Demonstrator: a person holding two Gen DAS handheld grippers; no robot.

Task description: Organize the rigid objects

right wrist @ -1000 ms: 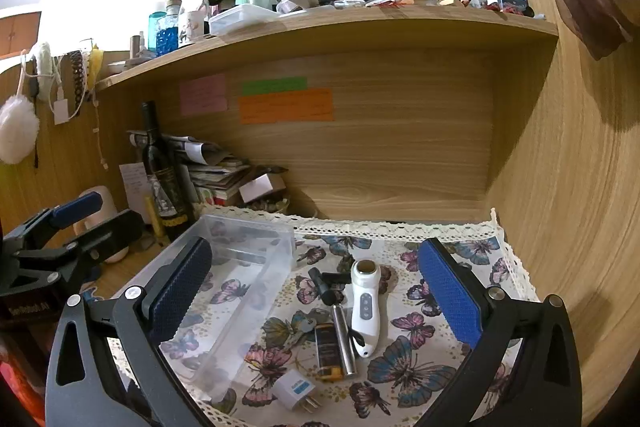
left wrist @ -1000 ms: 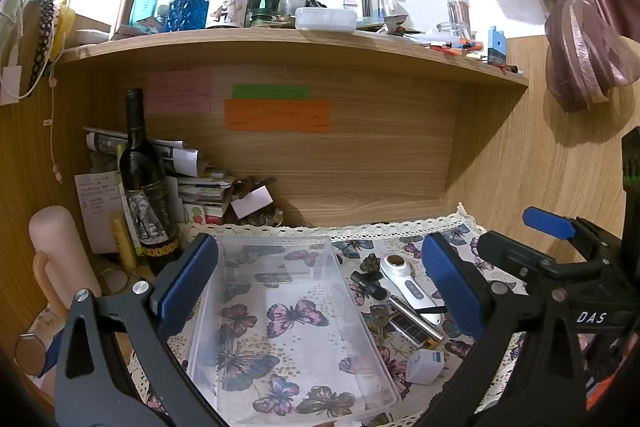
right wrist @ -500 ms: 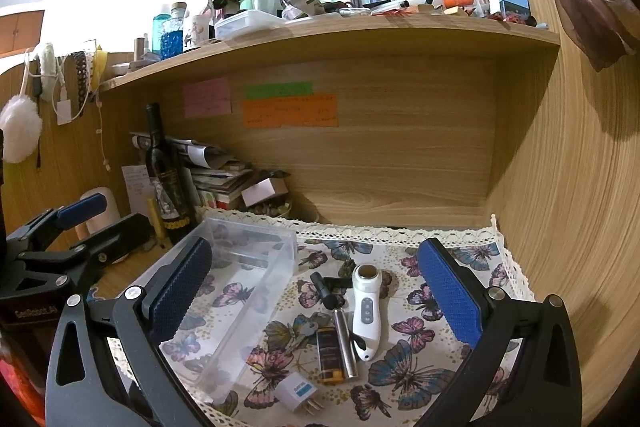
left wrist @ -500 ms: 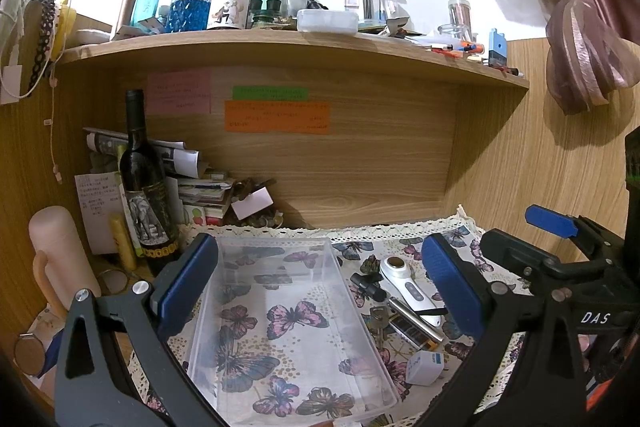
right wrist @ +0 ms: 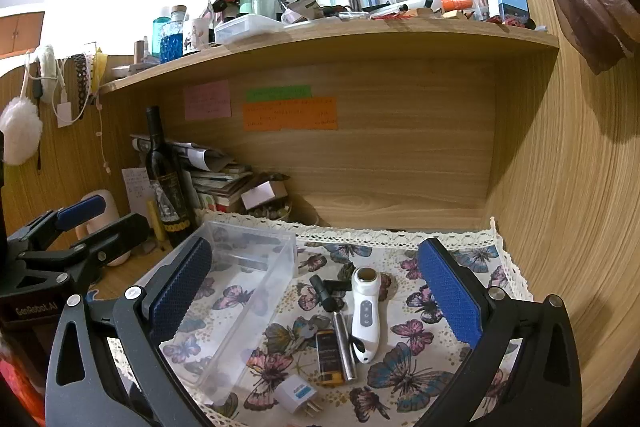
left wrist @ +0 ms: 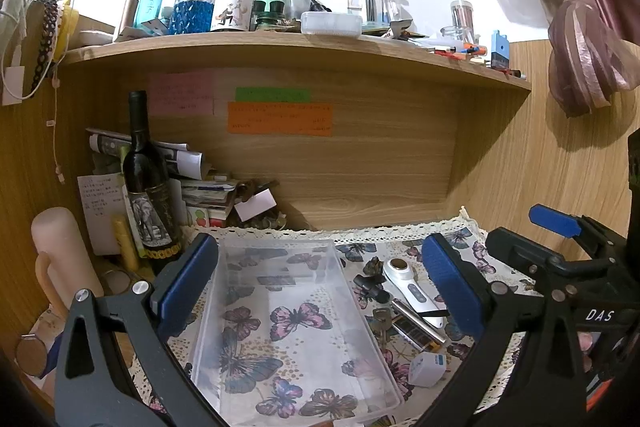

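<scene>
You are at the start: nothing is in the box [left wrist: 296,327] yet. It is clear plastic with thin, stiff walls, and it sits on the butterfly cloth [right wrist: 408,375].

Your left gripper [left wrist: 320,291] is wide open and holds nothing; it hangs over the box. Your right gripper [right wrist: 316,295] is wide open too, and empty, above the small things just right of the box.

Those things lie close together. The white wand [right wrist: 365,311] is smooth and long. The metal tube [right wrist: 344,343] is shiny and round, so I think it may roll. The dark card [right wrist: 330,359] is flat. The plug [right wrist: 296,397] is a small white block with prongs.

Next, I think, lower your right gripper over one thing and close across its thin side.
</scene>
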